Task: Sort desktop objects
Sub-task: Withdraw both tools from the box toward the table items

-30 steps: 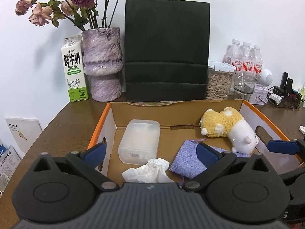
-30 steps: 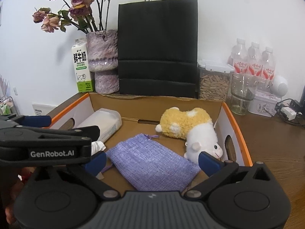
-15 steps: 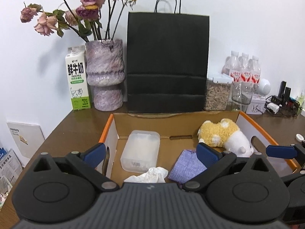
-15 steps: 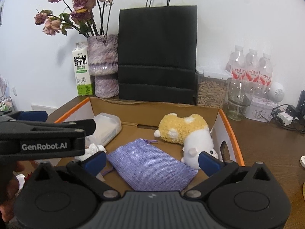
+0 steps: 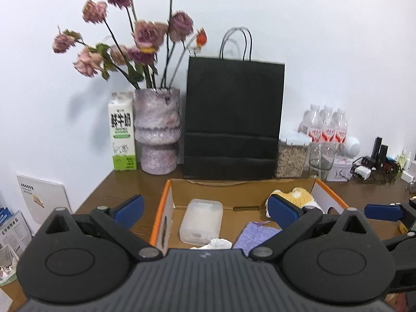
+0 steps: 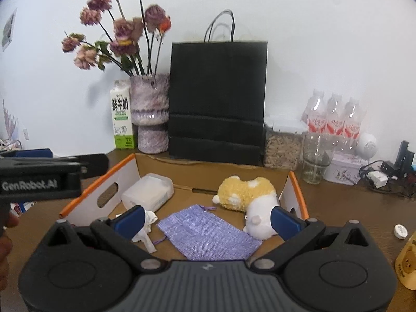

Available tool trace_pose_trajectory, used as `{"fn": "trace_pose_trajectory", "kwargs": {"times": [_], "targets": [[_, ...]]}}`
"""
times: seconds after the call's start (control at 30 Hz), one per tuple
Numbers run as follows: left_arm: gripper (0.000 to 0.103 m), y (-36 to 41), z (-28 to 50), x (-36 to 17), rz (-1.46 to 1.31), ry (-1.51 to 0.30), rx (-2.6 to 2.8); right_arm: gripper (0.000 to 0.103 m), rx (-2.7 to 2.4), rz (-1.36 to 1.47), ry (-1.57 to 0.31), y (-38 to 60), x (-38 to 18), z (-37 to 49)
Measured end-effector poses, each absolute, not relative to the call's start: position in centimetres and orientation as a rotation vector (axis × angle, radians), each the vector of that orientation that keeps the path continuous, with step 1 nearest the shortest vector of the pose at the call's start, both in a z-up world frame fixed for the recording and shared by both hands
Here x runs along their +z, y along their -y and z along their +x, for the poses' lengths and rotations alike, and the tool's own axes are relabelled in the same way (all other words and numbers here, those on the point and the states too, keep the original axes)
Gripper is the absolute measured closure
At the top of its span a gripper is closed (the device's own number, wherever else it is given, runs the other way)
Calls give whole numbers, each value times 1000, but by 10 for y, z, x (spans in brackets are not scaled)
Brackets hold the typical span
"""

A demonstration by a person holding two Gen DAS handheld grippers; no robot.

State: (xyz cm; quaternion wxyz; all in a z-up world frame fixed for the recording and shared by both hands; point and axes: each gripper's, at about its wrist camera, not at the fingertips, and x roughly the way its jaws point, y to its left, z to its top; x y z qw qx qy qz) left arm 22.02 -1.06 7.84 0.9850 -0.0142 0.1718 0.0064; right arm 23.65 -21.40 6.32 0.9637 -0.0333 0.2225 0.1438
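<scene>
An open cardboard box (image 6: 297, 184) with orange edges sits on the brown desk. In it lie a clear plastic case (image 6: 148, 191), a crumpled white tissue (image 6: 148, 223), a purple cloth pouch (image 6: 208, 234) and a yellow and white plush toy (image 6: 249, 195). The box (image 5: 169, 195), case (image 5: 201, 219), tissue (image 5: 214, 244), pouch (image 5: 256, 235) and toy (image 5: 299, 195) also show in the left wrist view. My left gripper (image 5: 205, 209) is open and empty, in front of the box. My right gripper (image 6: 208, 221) is open and empty, above the box's near edge.
Behind the box stand a milk carton (image 5: 122, 135), a purple vase of dried roses (image 5: 157, 135), a black paper bag (image 5: 232, 119), a jar of seeds (image 5: 292, 158), a glass (image 6: 314, 158) and bottles (image 6: 332, 119). A small white cap (image 6: 400, 231) and yellow package (image 6: 407, 265) lie at right.
Both grippers have pulled back and up from the box, so it looks smaller and lower in both views. Both stay open and empty.
</scene>
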Motion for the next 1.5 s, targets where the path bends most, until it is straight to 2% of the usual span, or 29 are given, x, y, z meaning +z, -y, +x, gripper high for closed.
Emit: {"fn": "trace_pose_trajectory", "kwargs": {"times": [0.2,0.47,0.97,1.5], "targets": [[0,-5,181,86,2,-304,28,0,285,-85,-400,230,73,199],[0,-33,141,75,1,-338,76,0,257,-100,-405,254,65,153],[0,-69,97,21,-37,-496,134,0,104,-99,-599,298,1,117],[0,-83,140,-7,-40,-635,177,0,48,-67,-638,317,-23,146]]}}
